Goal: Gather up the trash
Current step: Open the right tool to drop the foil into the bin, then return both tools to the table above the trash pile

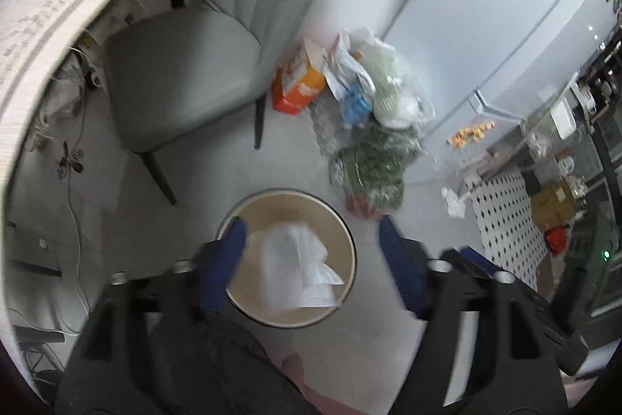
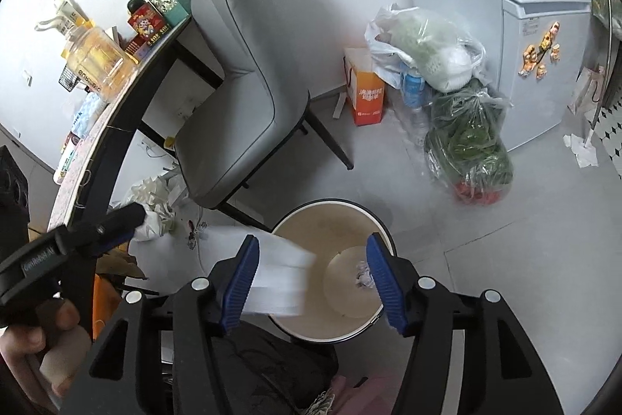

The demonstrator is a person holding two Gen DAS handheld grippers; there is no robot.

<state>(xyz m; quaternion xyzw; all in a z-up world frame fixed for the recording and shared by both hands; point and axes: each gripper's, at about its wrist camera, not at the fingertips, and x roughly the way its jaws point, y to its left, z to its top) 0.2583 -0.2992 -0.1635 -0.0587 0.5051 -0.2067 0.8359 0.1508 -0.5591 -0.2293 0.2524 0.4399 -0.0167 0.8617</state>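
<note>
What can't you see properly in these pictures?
- Bin bottom, right wrist view: partly covered by the white paper and the right tool.
- White paper, left wrist view: blurred, so any print is unreadable.
- Fridge magnets: too small to identify.
- Bags by the fridge: contents unclear through plastic.

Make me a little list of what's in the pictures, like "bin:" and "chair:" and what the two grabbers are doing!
bin: round, cream inside, on the floor
white paper: over the bin's mouth, blurred
left gripper: open, above the bin
right gripper: open, above the bin
chair: grey, beside the table
bags: clear plastic, greens inside, by the fridge
orange box: on the floor behind the chair
</note>
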